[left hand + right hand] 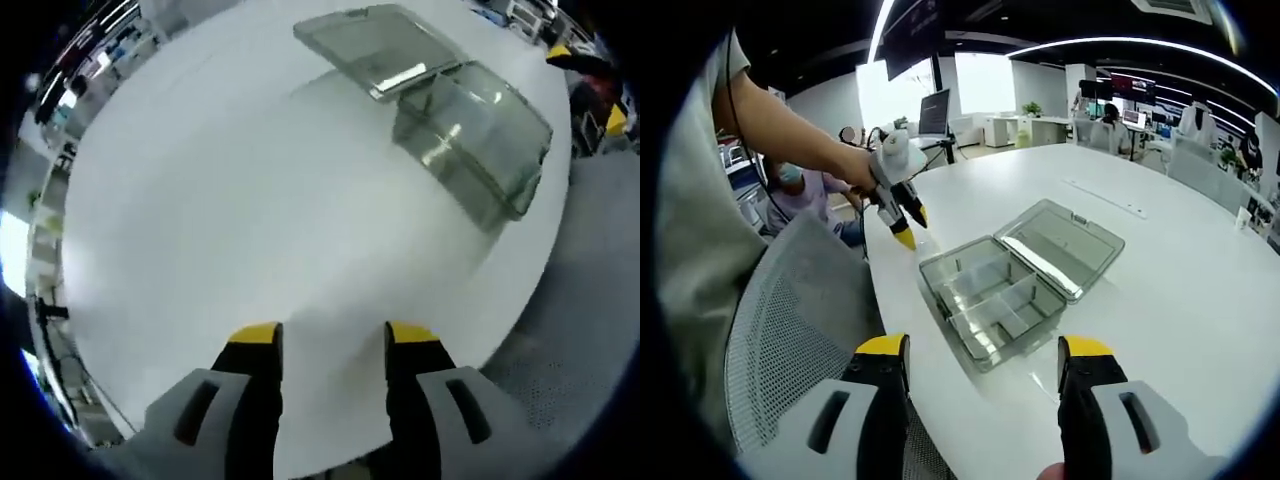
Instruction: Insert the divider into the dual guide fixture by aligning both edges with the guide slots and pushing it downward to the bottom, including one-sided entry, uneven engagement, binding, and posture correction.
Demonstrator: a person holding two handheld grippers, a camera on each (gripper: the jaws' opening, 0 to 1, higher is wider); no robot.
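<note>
A clear plastic compartment box (990,300) lies on the white table (1180,280) with its hinged lid (1060,247) flat open; thin dividers stand inside its tray. The left gripper view has the same box (470,140) at the far upper right, lid (375,45) beside it. My left gripper (330,335) hovers open over bare tabletop, well short of the box, nothing between its yellow-tipped fingers. My right gripper (983,350) is open too, just in front of the box's near edge. The left gripper (902,212) appears in the right gripper view, held by a hand near the table's edge.
A grey mesh chair back (790,330) stands at the table's edge, left of my right gripper. A person's arm and light sleeve (700,200) reach in from the left. People sit at far desks with monitors. The table's curved edge (540,300) drops to grey floor.
</note>
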